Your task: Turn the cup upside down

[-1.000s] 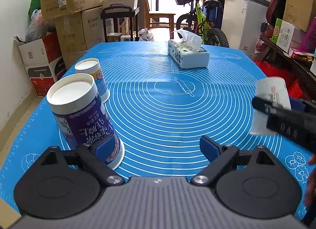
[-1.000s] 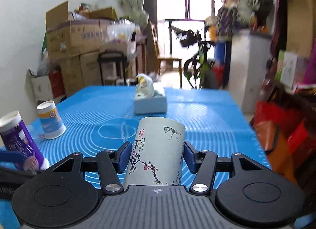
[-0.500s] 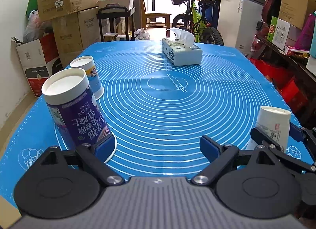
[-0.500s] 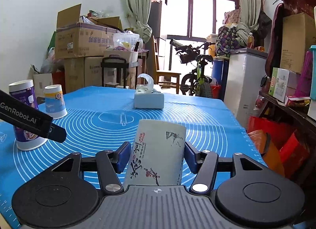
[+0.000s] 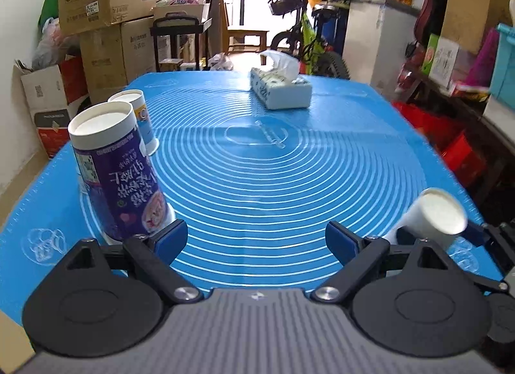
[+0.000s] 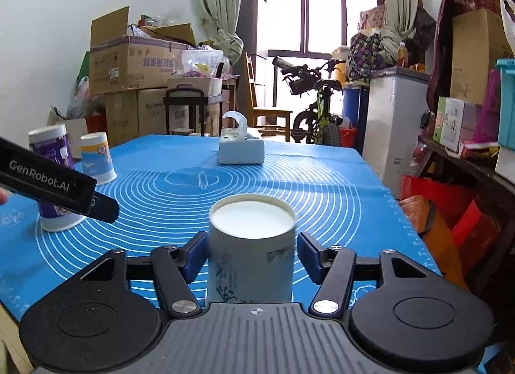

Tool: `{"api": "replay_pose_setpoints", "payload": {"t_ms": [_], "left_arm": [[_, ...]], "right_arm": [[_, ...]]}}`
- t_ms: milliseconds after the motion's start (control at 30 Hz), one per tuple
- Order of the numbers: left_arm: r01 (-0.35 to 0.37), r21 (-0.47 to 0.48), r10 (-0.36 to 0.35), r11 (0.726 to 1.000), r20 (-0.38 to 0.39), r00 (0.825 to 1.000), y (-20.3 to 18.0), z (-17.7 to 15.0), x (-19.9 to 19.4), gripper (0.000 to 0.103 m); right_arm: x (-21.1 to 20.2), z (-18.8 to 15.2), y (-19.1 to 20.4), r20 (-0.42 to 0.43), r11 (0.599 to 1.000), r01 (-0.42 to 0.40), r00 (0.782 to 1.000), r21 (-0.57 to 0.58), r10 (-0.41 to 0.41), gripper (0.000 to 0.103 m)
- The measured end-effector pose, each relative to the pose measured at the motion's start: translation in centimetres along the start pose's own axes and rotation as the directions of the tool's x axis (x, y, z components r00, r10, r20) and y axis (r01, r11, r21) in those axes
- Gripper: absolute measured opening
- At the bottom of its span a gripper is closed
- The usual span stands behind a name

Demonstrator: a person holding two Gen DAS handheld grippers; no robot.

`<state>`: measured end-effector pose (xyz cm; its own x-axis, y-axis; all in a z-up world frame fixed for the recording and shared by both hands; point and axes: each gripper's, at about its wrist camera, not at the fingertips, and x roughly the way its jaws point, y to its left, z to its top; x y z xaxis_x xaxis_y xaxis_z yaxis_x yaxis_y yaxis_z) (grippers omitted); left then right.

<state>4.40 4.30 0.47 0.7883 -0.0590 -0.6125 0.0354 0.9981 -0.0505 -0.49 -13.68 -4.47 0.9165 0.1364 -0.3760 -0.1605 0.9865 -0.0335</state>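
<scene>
The right gripper (image 6: 251, 253) stands slightly open around the white paper cup (image 6: 251, 245), bottom up on the blue ringed mat (image 6: 322, 187), near right. The left gripper (image 5: 256, 240) is wide open and empty, beside a glossy purple cup (image 5: 117, 177).

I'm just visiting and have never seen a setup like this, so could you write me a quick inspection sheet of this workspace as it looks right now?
Surface: blue baking mat with white rings covers the table.
Job's things: white ink-painted cup, closed base toward the camera, between the right claw's pads; it looks tilted in the left view.
Clutter: purple cup and blue-and-white cup, both upside down at the mat's left edge; tissue box at the far end.
Grippers: left claw open, empty, beside the purple cup. Right claw: left pad touches the cup, a gap shows at the right pad.
Cables: nothing seen.
Surroundings: cardboard boxes, bicycle, curtained window.
</scene>
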Motion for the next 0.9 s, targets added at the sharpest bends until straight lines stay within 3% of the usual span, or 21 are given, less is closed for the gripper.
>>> {"api": "replay_pose_setpoints", "payload": {"t_ms": [200,400,900], "left_arm": [[-0.006,0.016,0.004,1.000,0.068,0.998,-0.5,-0.7,-2.1,0.092],[0.001,0.061,-0.008,0.998,0.127,0.992,-1.3,-2.5,-4.4,0.092],[0.020,0.127,-0.040,0.992,0.156,0.987,-2.4,-6.7,-7.2,0.092]], "right_arm": [[-2.3,0.3,-1.0,0.006,0.998,-0.018,1.000,0.063,0.018,0.099],[-5.9,-0.3,-1.8,-0.001,0.993,-0.017,1.000,0.118,0.017,0.100],[-11.5,-2.3,-1.3,0.010,0.997,-0.036,0.999,0.068,0.035,0.100]]}}
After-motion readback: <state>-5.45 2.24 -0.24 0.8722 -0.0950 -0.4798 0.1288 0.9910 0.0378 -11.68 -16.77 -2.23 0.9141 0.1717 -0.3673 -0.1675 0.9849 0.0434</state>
